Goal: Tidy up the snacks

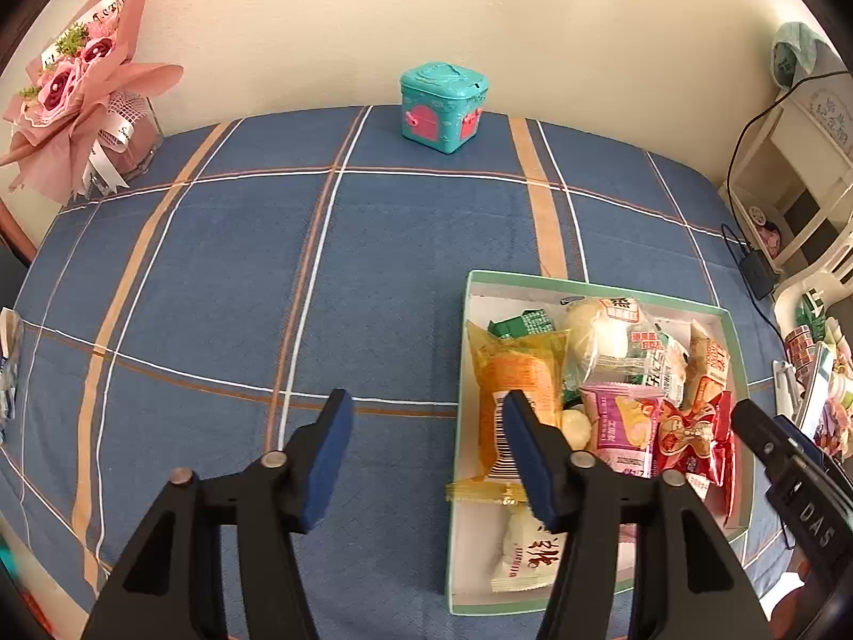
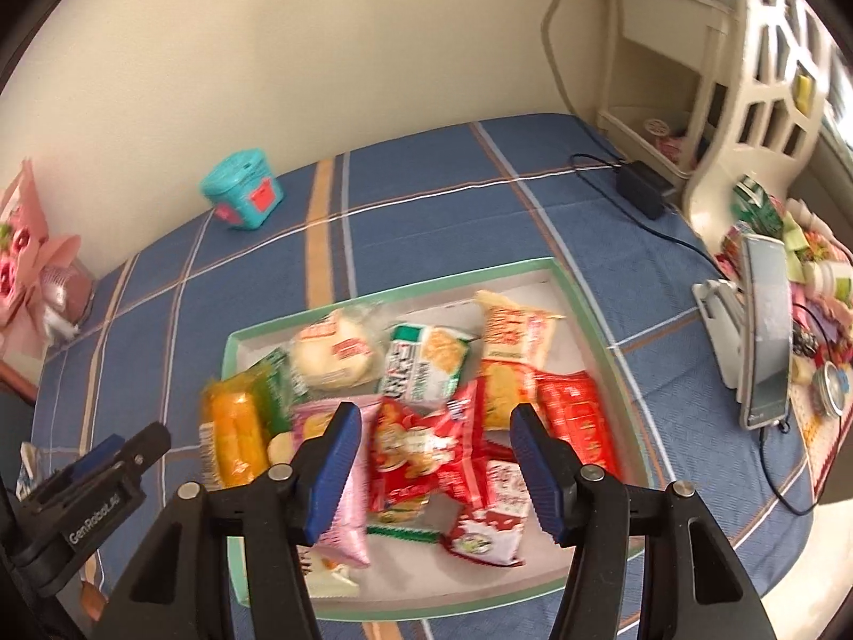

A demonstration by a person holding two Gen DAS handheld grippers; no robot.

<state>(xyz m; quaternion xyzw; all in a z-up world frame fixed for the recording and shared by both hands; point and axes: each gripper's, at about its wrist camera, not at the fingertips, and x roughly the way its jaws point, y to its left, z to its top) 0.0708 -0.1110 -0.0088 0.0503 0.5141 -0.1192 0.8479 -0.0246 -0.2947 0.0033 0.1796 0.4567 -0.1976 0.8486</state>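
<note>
- Nearest in the left wrist view, the left gripper (image 1: 426,426) stands open with nothing between its blue pads; bare blue plaid cloth (image 1: 240,266) shows in the gap, and its right finger overlaps the tray's left edge.
- In the right wrist view the right gripper (image 2: 433,440) hangs open and empty over the middle of the tray (image 2: 581,298), above a red snack packet (image 2: 421,448) and a pink one (image 2: 341,512).
- The snacks all lie heaped in that shallow green-rimmed tray; an orange packet (image 1: 514,373) sits at its left side.
- Only the right view shows a phone on a white stand (image 2: 765,330), just beyond the tray's right side, and the black adapter (image 2: 642,186) with its cable.
- Only the left view shows the bouquet (image 1: 80,80) sharply, far left against the wall.
- Farthest, a teal toy box (image 1: 442,104) stands at the wall, well apart from the tray.
</note>
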